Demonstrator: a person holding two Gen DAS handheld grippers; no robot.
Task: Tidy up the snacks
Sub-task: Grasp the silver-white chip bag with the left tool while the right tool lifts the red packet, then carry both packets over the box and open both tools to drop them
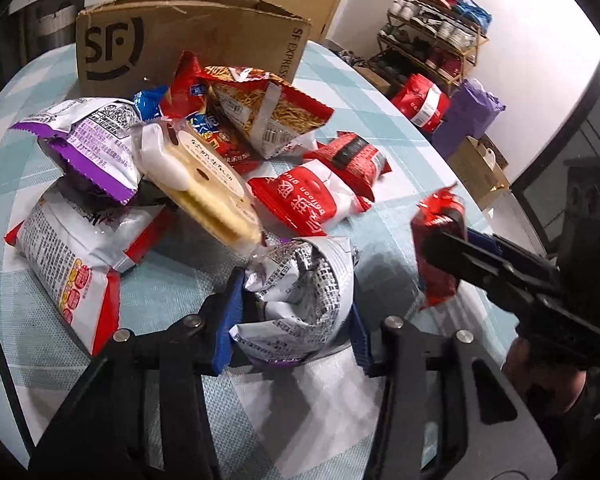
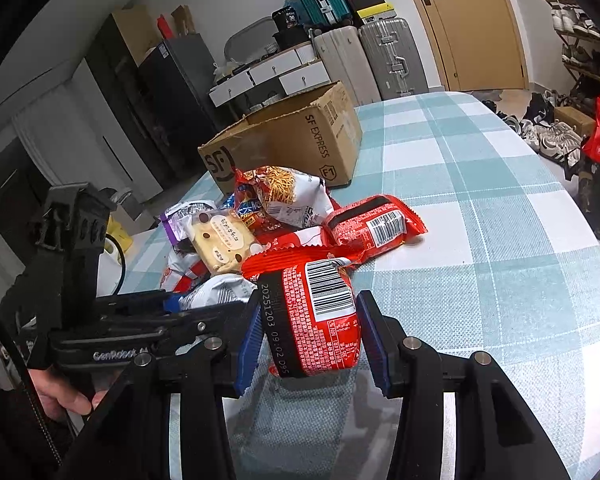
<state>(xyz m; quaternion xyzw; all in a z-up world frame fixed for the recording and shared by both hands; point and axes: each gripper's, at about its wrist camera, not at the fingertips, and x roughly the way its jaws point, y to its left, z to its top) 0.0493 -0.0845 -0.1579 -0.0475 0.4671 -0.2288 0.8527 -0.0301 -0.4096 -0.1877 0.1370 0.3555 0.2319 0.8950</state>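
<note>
Jaws of the left gripper [image 1: 296, 312] are pinched on a crumpled silver packet [image 1: 304, 280] with purple trim, its blue pads pressing both sides of the wrapper at the near edge of the snack pile. Jaws of the right gripper [image 2: 306, 336] are clamped on a red packet [image 2: 316, 316] bearing a barcode and a printed date code, held between the blue pads above the tablecloth [image 2: 480, 208]; from the left wrist view the same packet is seen apart from the pile, to its right, in the black fingers. The remaining snacks lie heaped on the checked teal-and-white cloth: a purple-edged white packet [image 1: 88, 140], a cream biscuit pack [image 1: 208, 192] lying tilted across the heap, a red-and-white packet [image 1: 80, 256] at the left, a noodle-snack bag [image 1: 268, 112] toward the rear, a red-and-white pouch [image 1: 308, 196] and a second red barcoded packet [image 2: 374, 222] on the right side of the pile. A blue wrapper [image 1: 150, 102] shows partly beneath the others; its type cannot be determined. Directly behind the heap stands an open cardboard box [image 1: 188, 36] marked SF Express, flaps up, resting on the same table. Suitcases [image 2: 380, 60] stand against the far wall beside a wooden door [image 2: 472, 28], and a shoe rack [image 1: 432, 36] stands off the table's right side.
</note>
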